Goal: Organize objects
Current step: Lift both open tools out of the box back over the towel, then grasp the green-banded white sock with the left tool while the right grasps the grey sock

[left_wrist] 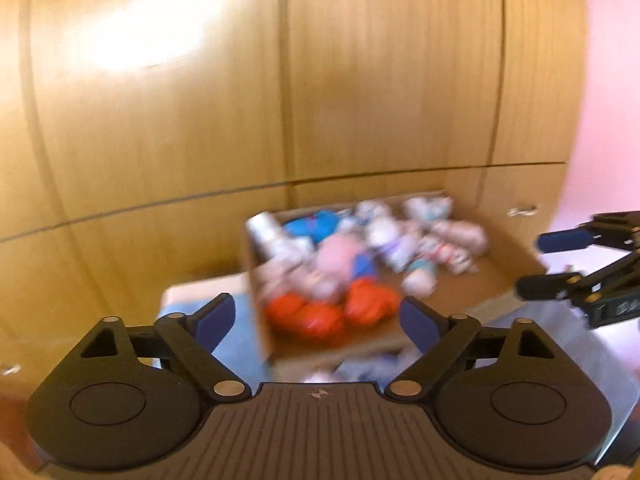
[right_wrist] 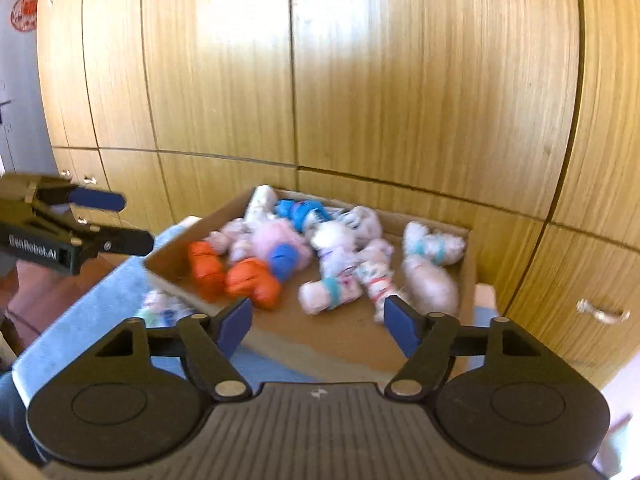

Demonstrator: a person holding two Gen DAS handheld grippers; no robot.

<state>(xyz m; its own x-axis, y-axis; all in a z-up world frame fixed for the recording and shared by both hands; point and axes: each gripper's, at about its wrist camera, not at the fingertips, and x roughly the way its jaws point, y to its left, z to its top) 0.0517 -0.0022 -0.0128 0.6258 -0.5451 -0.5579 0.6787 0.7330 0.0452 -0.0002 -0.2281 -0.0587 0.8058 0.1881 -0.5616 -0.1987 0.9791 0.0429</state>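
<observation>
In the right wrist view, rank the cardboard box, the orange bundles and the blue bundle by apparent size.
1. cardboard box
2. orange bundles, taken together
3. blue bundle, though it lies farther off, so unsure.

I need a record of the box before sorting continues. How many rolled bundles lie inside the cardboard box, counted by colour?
orange bundles: 2
blue bundles: 2
pink fluffy bundle: 1
white or pale patterned bundles: about 8; blur hides some edges
Total: about 13 in the cardboard box
</observation>
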